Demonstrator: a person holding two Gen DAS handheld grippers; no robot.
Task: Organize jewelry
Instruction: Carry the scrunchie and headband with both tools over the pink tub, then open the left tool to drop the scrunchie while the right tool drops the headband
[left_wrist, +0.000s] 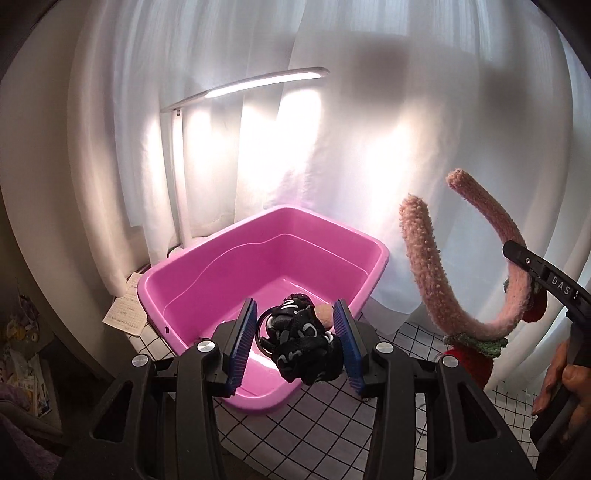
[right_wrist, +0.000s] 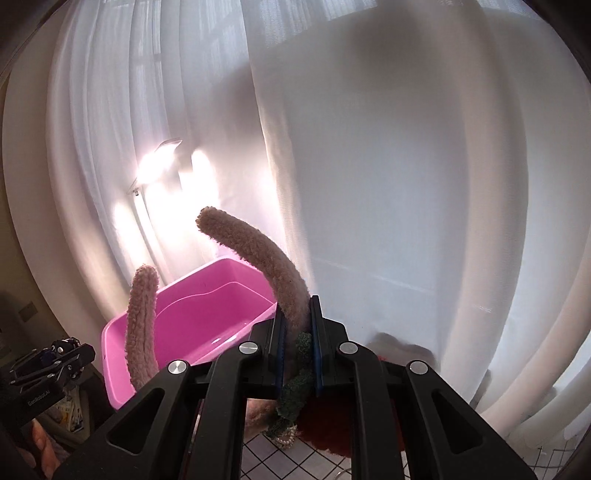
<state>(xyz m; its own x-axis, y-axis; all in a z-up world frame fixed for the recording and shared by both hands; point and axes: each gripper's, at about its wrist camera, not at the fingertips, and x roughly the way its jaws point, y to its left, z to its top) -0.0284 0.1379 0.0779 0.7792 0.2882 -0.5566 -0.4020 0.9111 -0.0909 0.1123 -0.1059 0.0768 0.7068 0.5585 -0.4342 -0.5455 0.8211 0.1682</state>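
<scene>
My left gripper (left_wrist: 295, 343) is open above the near end of a pink plastic tub (left_wrist: 192, 266). A black headband with white lettering (left_wrist: 303, 347) lies between its blue pads (left_wrist: 243, 343), touching only the right one, and a pink fuzzy piece shows behind it. My right gripper (right_wrist: 297, 350) is shut on a pink fuzzy headband (right_wrist: 266, 258) with green trim and red knitted strawberries, holding it in the air to the right of the tub. That headband (left_wrist: 424, 273) and the right gripper (left_wrist: 539, 275) also show in the left wrist view. A pearl string (right_wrist: 286, 441) hangs under it.
A lit white desk lamp (left_wrist: 258, 85) stands behind the tub before white curtains (right_wrist: 369, 184). The table has a white grid cloth (left_wrist: 314, 417). A paper sheet (left_wrist: 125, 314) lies left of the tub. Clutter sits at the far left.
</scene>
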